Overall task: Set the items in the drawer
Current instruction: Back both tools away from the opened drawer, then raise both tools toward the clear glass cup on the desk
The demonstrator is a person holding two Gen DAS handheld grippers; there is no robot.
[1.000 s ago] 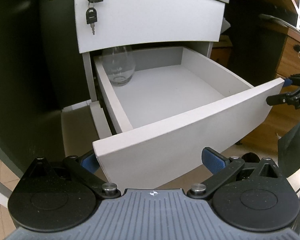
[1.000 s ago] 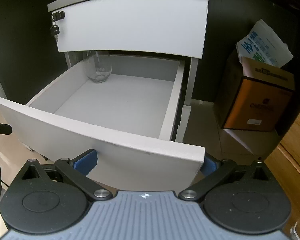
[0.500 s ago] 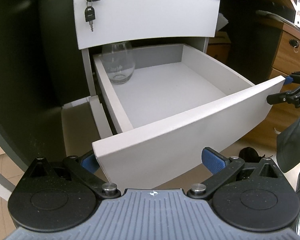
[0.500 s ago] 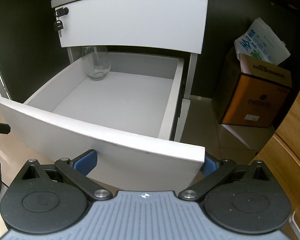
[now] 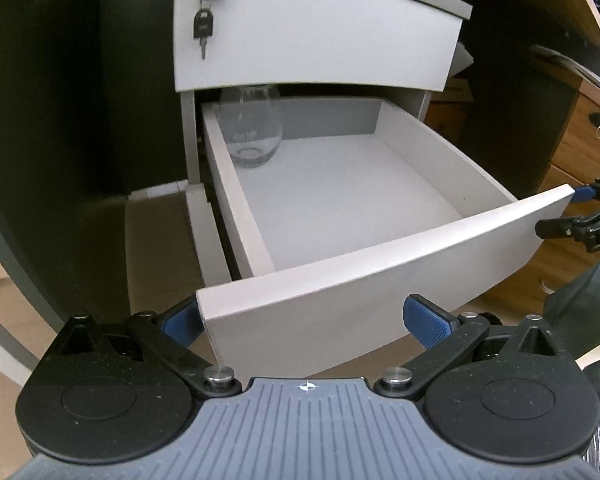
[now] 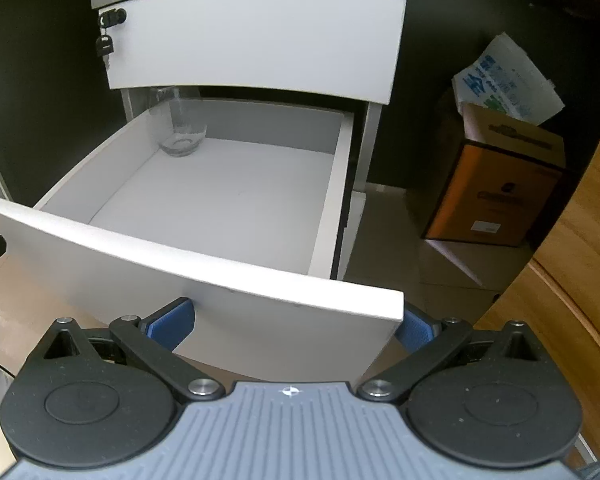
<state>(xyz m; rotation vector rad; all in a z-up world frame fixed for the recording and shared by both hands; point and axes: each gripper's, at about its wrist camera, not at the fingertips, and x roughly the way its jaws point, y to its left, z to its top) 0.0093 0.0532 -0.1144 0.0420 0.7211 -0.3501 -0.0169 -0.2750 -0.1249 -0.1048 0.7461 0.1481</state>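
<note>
Drawer point(image 5: 380, 280) pulled open, glass vase point(image 5: 252, 128) upright in far left corner; left gripper point(image 5: 308, 320) and right gripper point(image 6: 284, 324) spread, empty, straddling the front panel's ends; closing likely left

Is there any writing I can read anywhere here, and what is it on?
"DA": white letters on the right tongs, cut off at the edge of the left view.
Orange box: a dark logo and a white sticker, too blurred to read.
White bag behind the box: blue and green print, too blurred to read.
Drawer, glass vase and key: no writing visible.
</note>
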